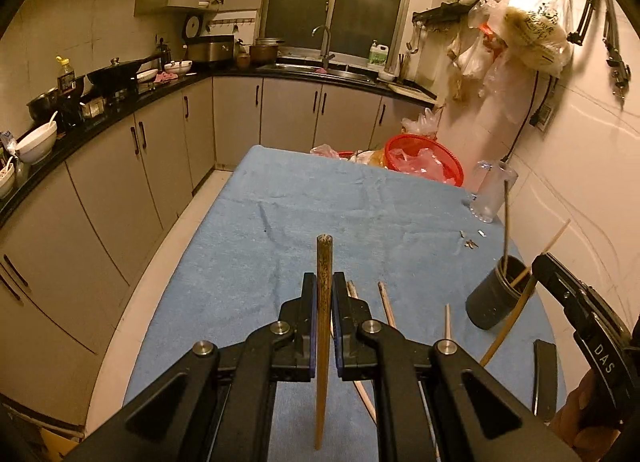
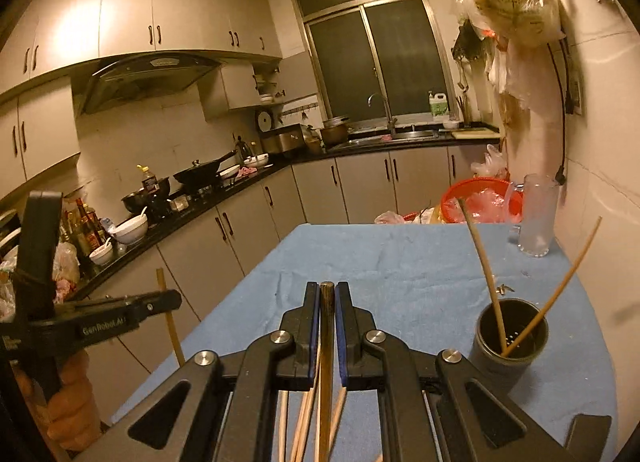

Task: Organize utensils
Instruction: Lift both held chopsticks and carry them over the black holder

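The right gripper [image 1: 538,262] reads "DAS"; the left gripper [image 2: 176,296] reads "GenRobot.AI".
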A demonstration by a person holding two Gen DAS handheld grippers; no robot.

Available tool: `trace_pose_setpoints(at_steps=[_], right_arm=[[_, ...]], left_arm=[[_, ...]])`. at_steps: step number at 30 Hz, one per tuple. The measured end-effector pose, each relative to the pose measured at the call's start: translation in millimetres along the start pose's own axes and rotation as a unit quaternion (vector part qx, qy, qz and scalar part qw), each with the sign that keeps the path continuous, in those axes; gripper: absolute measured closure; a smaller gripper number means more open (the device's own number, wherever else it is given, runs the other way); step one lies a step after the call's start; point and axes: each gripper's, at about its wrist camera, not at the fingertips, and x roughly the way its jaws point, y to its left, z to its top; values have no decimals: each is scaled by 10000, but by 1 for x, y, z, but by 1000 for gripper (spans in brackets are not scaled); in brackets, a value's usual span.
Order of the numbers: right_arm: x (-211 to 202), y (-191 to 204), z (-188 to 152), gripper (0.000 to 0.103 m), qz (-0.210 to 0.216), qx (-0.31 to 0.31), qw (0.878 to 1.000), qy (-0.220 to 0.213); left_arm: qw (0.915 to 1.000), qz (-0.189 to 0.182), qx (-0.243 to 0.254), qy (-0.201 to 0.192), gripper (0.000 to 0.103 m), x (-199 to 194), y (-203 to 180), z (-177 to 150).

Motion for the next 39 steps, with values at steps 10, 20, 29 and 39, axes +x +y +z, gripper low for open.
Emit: trace_pose_setpoints(at_steps=[10,20,29,39], right_arm=[[-25,-5,3,95,-3,92,9997,-227],[-42,-16,9,95,-116,236,9986,-465],[-50,-31,15,95,-209,389,9974,-573],[-53,-43,16,95,-263,508,9965,-610]], left_arm=[[10000,-26,7,-54,96,-12,-3,0],[9997,-126,96,-193,96,-26,-11,6],[9995,-161,169,-201,96,-29,-19,11],[9991,-173,325,-192,96,-31,-28,11]])
